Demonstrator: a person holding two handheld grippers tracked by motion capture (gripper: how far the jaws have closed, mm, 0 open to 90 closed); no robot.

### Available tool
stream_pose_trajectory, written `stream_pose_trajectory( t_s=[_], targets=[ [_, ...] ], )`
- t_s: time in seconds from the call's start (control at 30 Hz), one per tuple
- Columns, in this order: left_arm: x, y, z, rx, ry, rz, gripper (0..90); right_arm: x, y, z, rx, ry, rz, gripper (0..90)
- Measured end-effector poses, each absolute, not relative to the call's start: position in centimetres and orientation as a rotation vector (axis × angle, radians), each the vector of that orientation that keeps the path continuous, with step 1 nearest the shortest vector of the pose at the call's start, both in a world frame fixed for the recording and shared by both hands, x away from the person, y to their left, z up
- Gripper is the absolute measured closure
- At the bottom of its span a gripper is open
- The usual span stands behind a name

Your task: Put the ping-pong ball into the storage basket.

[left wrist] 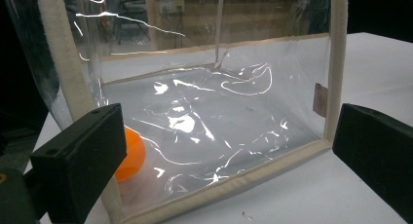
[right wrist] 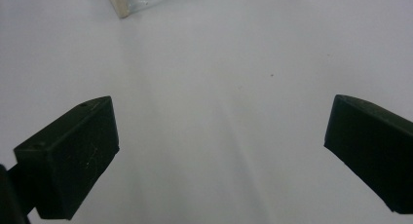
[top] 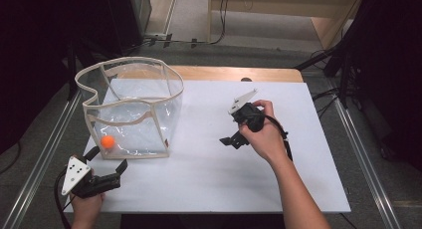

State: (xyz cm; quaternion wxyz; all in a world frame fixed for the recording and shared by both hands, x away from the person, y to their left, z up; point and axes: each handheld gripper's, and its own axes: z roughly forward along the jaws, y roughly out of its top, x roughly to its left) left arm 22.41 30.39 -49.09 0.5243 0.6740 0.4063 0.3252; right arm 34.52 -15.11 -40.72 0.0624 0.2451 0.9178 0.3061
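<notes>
A clear plastic bin [top: 130,107] with beige fabric trim stands upright on the left of the white table top [top: 214,179]. An orange ball [top: 107,141] lies inside it, in the near left corner. My left gripper [top: 108,158] is open just in front of that corner, empty. In the left gripper view the jaws stand wide apart facing the bin's front wall [left wrist: 336,63], with the ball [left wrist: 132,153] behind the left jaw. My right gripper [top: 230,140] is open over bare table, right of the bin. Its own view shows the gripper [right wrist: 219,136] empty and the bin's corner [right wrist: 122,2] at the top.
A wooden strip [top: 234,72] shows along the table's far edge. Metal rails [top: 45,149] run down both sides of the table. Cables lie on the floor beyond. Bare white surface lies between the two grippers and to the right.
</notes>
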Motion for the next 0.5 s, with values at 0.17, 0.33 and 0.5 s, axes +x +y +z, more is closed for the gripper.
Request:
stream_pose_trajectory(
  t_s=[0.17, 0.33, 0.5],
  targets=[
    [22.4, 30.4, -49.1, 1.613, 0.973, 0.779, 0.0, 34.1, -16.0, -41.0, 0.763, 2.762, 0.933, 0.0],
    [22.4, 30.4, -49.1, 1.611, 0.973, 0.779, 0.0, 33.8, -16.7, -41.2, 0.778, 2.758, 0.935, 0.0],
    [22.4, 30.4, -49.1, 1.612, 0.973, 0.78, 0.0, 33.5, -17.4, -42.0, 0.803, 2.755, 0.936, 0.0]
  ],
)
